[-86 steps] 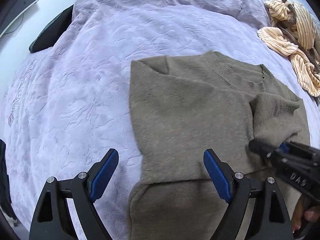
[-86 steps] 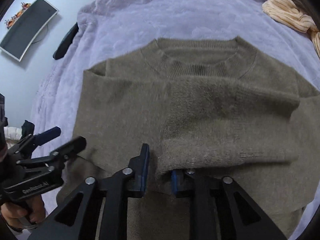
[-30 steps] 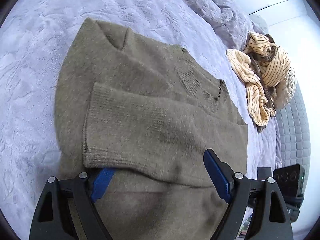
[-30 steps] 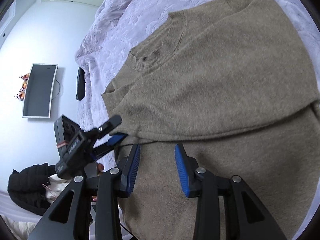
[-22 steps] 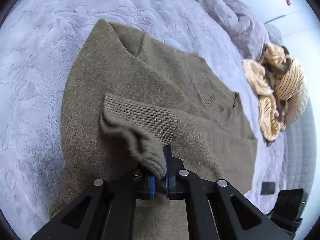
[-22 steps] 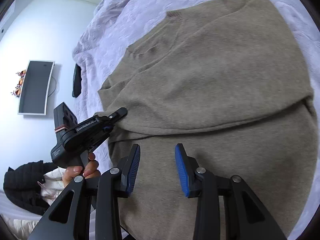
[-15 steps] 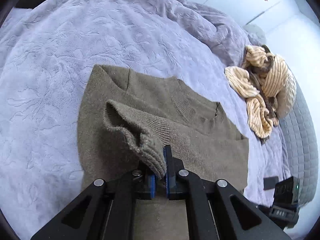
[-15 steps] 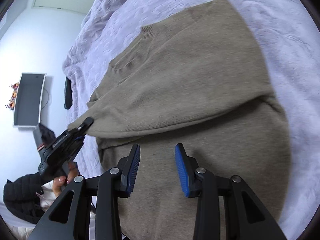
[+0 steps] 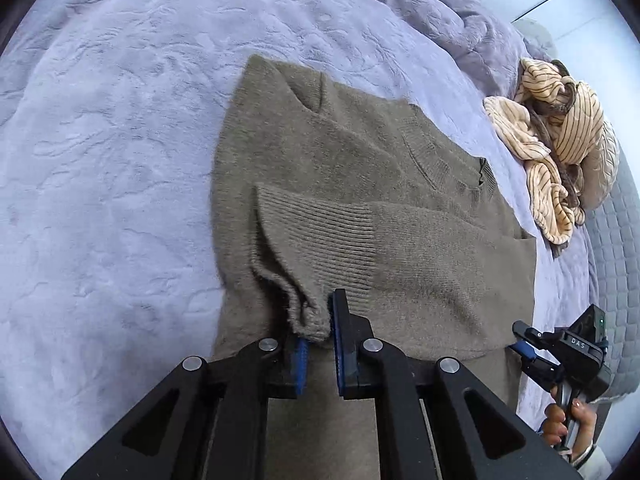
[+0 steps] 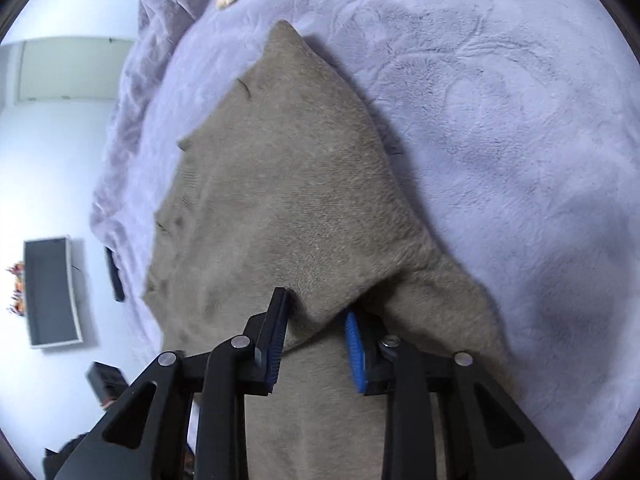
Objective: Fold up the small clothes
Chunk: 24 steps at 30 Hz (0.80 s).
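While the olive-brown knitted sweater [image 9: 360, 184] is lying spread on the lilac embossed plush blanket [image 9: 120, 128], its ribbed cuff [image 9: 316, 248] is being pinched between the blue pads of the left gripper [image 9: 318, 344], whose jaws are pressed together on the knit at the near edge of the folded-over sleeve. Only in the left wrist view are the neckline, the crumpled cream-and-brown striped garment [image 9: 556, 152] at the far right of the bed, and the right gripper [image 9: 520, 338] held in a hand [image 9: 566, 424] beside the sweater's right edge being shown. Only in the right wrist view are a grey wall-mounted screen [image 10: 50, 292] and the sweater's pointed far corner being shown. There the right gripper [image 10: 316, 336] is being closed, with a raised fold of the sweater [image 10: 288, 208] lying between its blue pads; whether the pads are already pressing on the fold cannot be told.
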Available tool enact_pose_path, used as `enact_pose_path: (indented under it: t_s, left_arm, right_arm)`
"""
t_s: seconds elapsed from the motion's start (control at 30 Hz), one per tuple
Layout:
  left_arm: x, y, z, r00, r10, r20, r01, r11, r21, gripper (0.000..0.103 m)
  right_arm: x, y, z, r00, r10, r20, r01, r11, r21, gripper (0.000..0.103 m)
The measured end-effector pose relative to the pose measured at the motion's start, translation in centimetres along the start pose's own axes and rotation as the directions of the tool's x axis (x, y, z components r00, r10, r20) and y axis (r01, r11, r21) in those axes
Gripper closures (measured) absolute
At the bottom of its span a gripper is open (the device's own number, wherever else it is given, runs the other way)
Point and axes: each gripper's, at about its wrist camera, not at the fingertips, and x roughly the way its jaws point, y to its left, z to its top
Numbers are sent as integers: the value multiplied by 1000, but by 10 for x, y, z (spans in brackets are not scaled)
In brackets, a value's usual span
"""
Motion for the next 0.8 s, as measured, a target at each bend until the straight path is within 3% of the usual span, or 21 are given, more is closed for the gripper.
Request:
enact_pose_path:
  t_s: [0.17,0.2,0.23,0.3,0.37,0.53,0.63,0.73,0.8]
  left_arm:
    - [-20,9,-7,998,60,8,-61,998,32,92]
    - [-23,5,-8,996,93,8,-93,994,60,86]
    - [-26,1,-9,990,142,11,-143,986,89,60]
    - [-31,-6,-13,971,235,35,-238,962,133,21]
    - [-36,-13,-18,965,254,65,-261,951,168,20]
    - [-28,-19,-22,962,273,29,-273,946,172,20]
    - [-19,-20,-14,940,339,40,-341,929,141,20]
    - [-5,1,-8,912,410,21,-410,910,69,19]
    - [-4,14,-11,911,412,-5,-412,910,41,17]
  right_arm:
    - [-4,3,-3,999,-33,-22,32,999,-39,72]
    - [-6,4,-5,999,-40,-27,39,998,-47,72]
    - [-7,5,-8,998,-48,-29,46,997,-56,72]
    - [-12,11,-15,997,-71,-18,69,994,-84,72]
    - [-17,17,-21,996,-87,-8,86,989,-119,72]
    - [-24,40,-32,993,-122,2,119,967,-225,67]
    - [-21,57,-36,991,-135,10,132,950,-283,59]
    - [-13,67,-39,990,-143,-4,135,941,-310,58]
    - [-8,67,-41,989,-145,-25,131,944,-303,58]
